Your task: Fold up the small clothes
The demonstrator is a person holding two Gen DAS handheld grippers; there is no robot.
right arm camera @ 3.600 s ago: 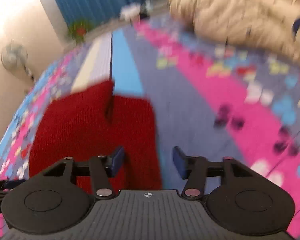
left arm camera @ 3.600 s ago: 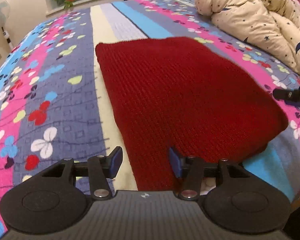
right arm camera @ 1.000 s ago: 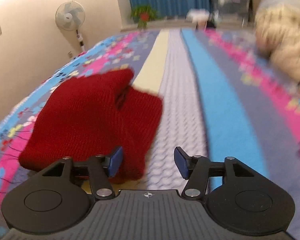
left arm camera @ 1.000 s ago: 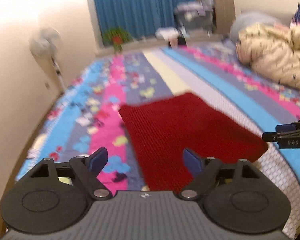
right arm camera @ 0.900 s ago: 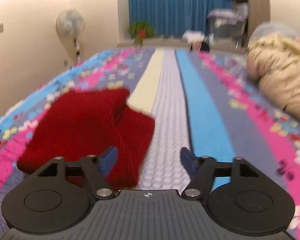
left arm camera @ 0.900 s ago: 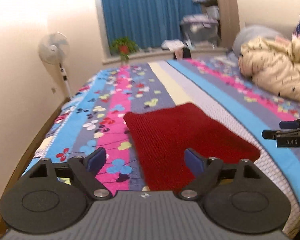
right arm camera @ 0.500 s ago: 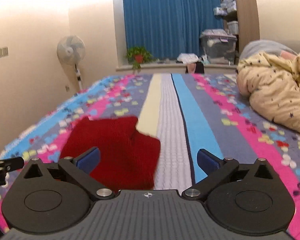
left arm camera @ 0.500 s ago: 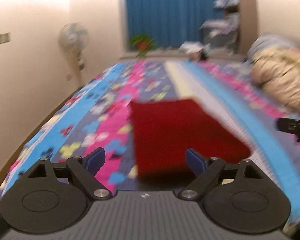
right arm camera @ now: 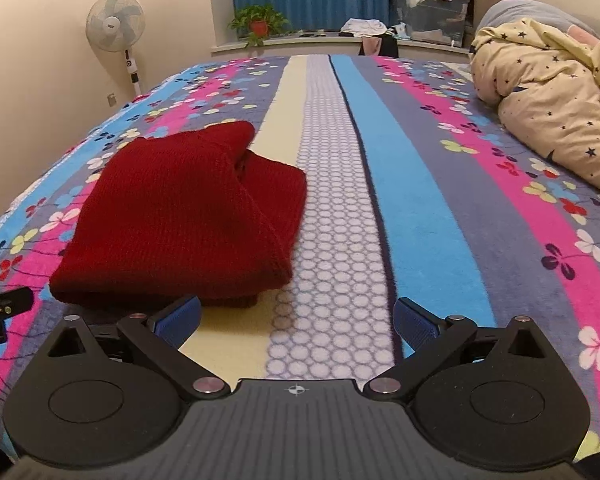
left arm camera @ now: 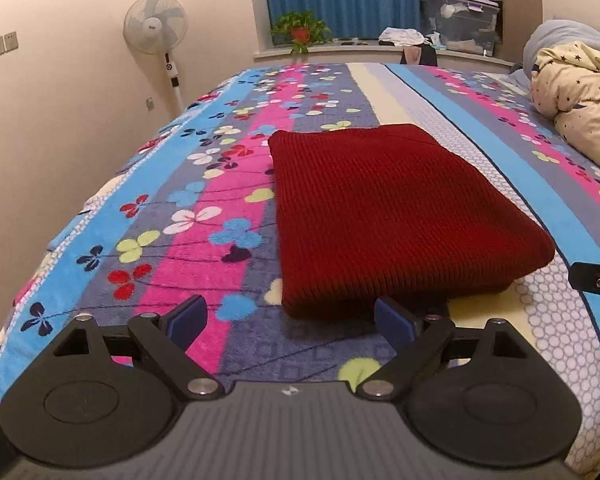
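Note:
A dark red knitted garment (left arm camera: 384, 212) lies folded into a thick rectangle on the bed. It also shows in the right wrist view (right arm camera: 188, 216), ahead and to the left. My left gripper (left arm camera: 291, 318) is open and empty, just short of the garment's near edge. My right gripper (right arm camera: 296, 320) is open and empty, over the bedspread to the right of the garment's near corner. The tip of the right gripper (left arm camera: 596, 280) shows at the right edge of the left wrist view. The tip of the left gripper (right arm camera: 0, 308) shows at the left edge of the right wrist view.
The bed has a striped floral bedspread (left arm camera: 204, 184). A cream star-print duvet (right arm camera: 552, 96) is heaped at the right. A standing fan (left arm camera: 156, 32) stands by the left wall. A windowsill with a potted plant (left arm camera: 300, 32) and storage boxes is at the back.
Both grippers have drawn back from the garment and opened wider. The garment lies still in its folded shape.

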